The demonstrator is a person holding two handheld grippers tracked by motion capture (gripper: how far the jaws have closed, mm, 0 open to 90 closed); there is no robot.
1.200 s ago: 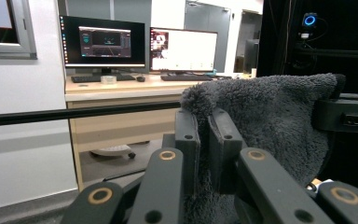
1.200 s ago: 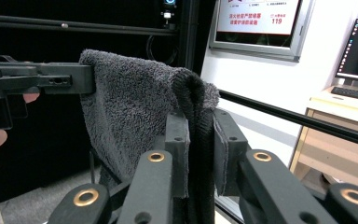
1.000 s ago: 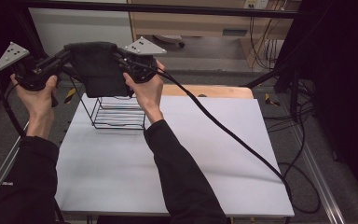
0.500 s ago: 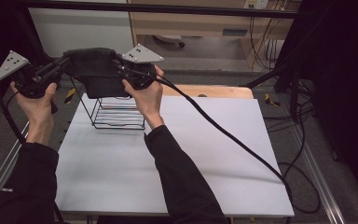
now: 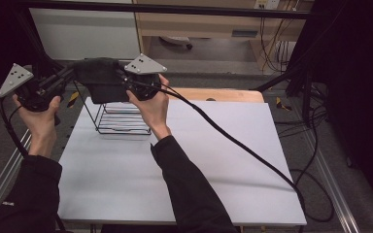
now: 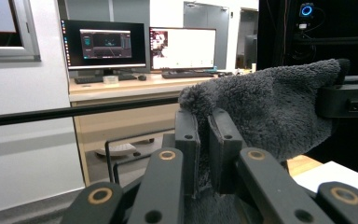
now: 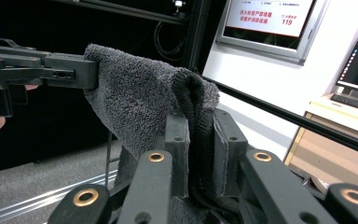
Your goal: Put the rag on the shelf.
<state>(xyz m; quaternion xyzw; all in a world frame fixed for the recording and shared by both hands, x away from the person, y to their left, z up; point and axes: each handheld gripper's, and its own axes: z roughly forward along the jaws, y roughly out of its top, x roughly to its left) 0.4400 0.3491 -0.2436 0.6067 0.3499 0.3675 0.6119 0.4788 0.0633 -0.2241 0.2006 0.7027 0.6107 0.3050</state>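
Note:
A dark grey fluffy towel hangs in the air, stretched between both grippers above a black wire rack at the table's back left. My left gripper is shut on the towel's left end; in the left gripper view the towel is pinched between the jaws. My right gripper is shut on the right end, where the towel folds over the jaws. Each gripper view shows the other gripper clamping the far corner.
The white table top lies below, with a wooden strip along its back edge. A thick black cable trails from the right gripper across the table to the floor. Aluminium rails border the table.
Both hands have lifted the towel slightly and shifted it a little left, keeping it stretched over the rack. Both grips are unchanged.

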